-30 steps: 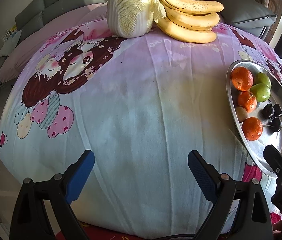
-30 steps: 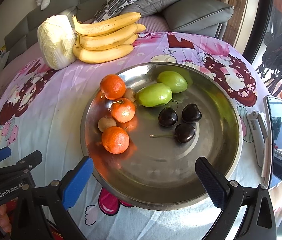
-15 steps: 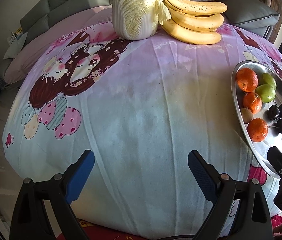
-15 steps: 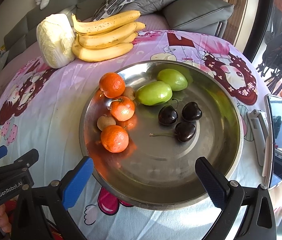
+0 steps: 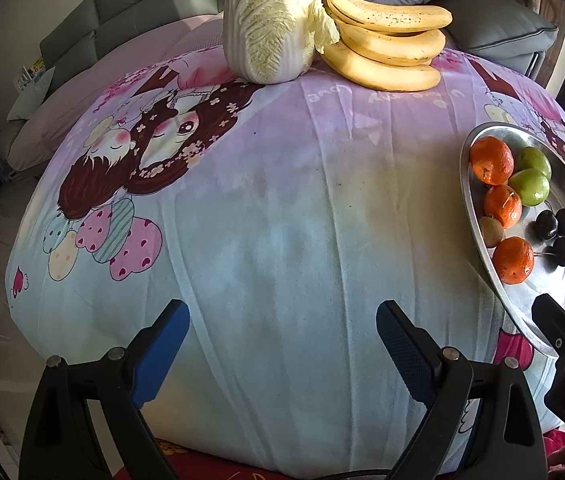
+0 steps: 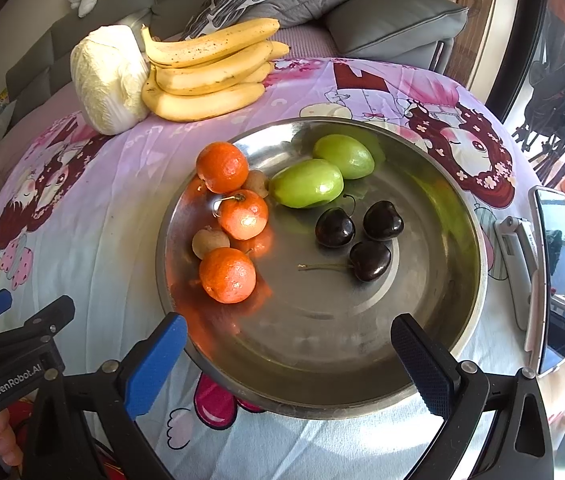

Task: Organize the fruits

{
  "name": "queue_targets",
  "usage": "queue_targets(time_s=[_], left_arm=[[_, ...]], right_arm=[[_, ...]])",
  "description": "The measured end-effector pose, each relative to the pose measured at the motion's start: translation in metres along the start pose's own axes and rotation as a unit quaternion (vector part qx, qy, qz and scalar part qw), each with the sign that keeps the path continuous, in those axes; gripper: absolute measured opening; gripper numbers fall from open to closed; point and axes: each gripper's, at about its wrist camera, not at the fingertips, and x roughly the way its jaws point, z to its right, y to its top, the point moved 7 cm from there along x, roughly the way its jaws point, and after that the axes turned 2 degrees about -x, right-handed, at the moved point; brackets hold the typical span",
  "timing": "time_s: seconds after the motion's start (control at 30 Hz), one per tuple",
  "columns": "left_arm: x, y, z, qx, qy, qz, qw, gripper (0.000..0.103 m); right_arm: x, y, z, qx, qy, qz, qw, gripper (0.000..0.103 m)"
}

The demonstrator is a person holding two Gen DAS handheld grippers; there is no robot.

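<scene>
A round steel tray (image 6: 422, 368) (image 5: 478, 240) holds three tangerines (image 6: 227, 275), two green fruits (image 6: 306, 183), three dark cherries (image 6: 369, 260) and two small brown fruits (image 6: 209, 242). A bunch of bananas (image 6: 206, 76) (image 5: 386, 56) lies at the table's far side against a napa cabbage (image 5: 270, 24) (image 6: 108, 80). My right gripper (image 6: 288, 364) hangs open over the tray's near rim, empty. Left of the tray, my left gripper (image 5: 282, 352) is open over bare cloth near the front edge, holding nothing.
A cartoon-print cloth (image 5: 282, 208) covers the round table. A phone (image 6: 554, 276) on a white stand (image 6: 520, 264) lies right of the tray. A grey sofa with cushions (image 6: 390, 20) stands behind the table. A hand (image 6: 2, 436) holds the left gripper's handle.
The left gripper's view has shifted: the table, cabbage and tray sit slightly further right and lower than before. The right gripper has crept a little toward the tray. Both stayed open.
</scene>
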Motion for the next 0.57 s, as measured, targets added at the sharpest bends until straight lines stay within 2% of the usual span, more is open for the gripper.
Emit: queue_targets(time_s=[0.37, 0.57], left_arm=[[-0.0014, 0.0003, 0.0016, 0.003, -0.014, 0.004, 0.9999, 0.095], [-0.0015, 0.0007, 0.0025, 0.005, -0.008, 0.006, 0.9999, 0.095]], right_arm=[[0.0015, -0.0013, 0.001, 0.004, 0.0, -0.003, 1.0, 0.103], [0.0025, -0.0014, 0.0005, 0.003, -0.001, -0.005, 1.0, 0.103]])
